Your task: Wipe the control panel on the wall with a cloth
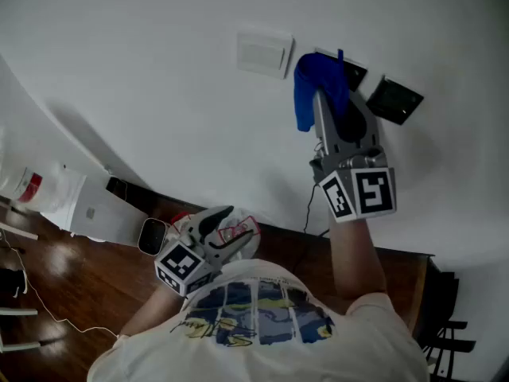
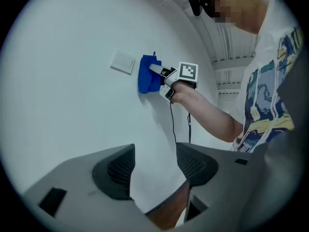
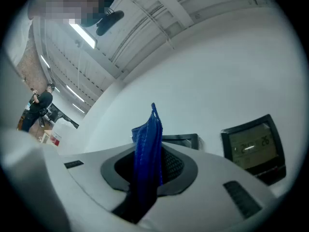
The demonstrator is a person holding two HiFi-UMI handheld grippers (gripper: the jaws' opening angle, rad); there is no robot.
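Control panel [image 3: 251, 146] sits just right of the blue cloth [image 3: 148, 134] pinched in the right hand-held gripper [image 3: 149, 170] (left hand-held gripper [image 2: 154, 168], jaws apart and empty, hangs farther off).

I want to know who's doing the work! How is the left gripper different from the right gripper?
The right gripper is shut on a blue cloth; the left gripper is open with nothing between its jaws. The right gripper is up high at the wall; the left gripper sits low, away from it. Both are grey and carry a cube with square markers.
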